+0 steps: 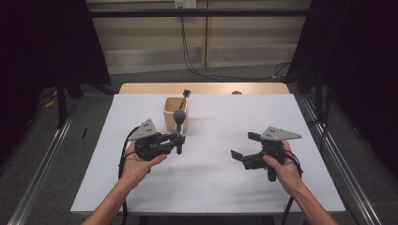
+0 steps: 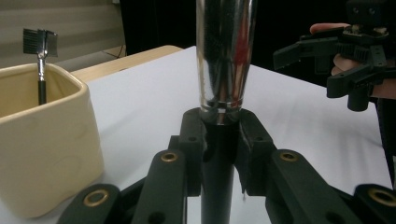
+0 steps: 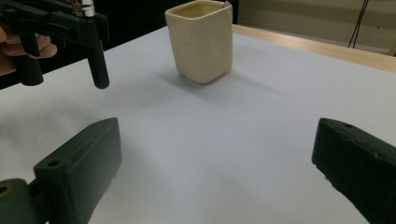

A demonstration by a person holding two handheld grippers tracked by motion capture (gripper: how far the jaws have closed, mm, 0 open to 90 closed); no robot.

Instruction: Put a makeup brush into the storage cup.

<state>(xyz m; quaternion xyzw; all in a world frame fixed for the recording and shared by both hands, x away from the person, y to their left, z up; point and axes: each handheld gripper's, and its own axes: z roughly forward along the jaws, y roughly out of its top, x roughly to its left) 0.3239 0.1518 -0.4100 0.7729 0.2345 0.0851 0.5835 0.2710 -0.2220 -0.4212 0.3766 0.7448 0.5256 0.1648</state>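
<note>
Clamped upright in the left gripper (image 1: 177, 140): a makeup brush (image 1: 179, 126), black handle below, silver ferrule above, held off the white table (image 1: 211, 183) just in front of the cream ceramic cup (image 1: 175, 115). Bristle head cut off in the left gripper view. Standing inside the cup, a small comb-headed brush (image 2: 41, 56), its lower part hidden. Farther right, right gripper (image 1: 245, 145) level above the table, spread wide around nothing, hand (image 1: 284, 168) wrapped behind.

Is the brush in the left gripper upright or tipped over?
Upright. The brush stands vertical in the shut left gripper, head up, handle pointing down at the table.
</note>
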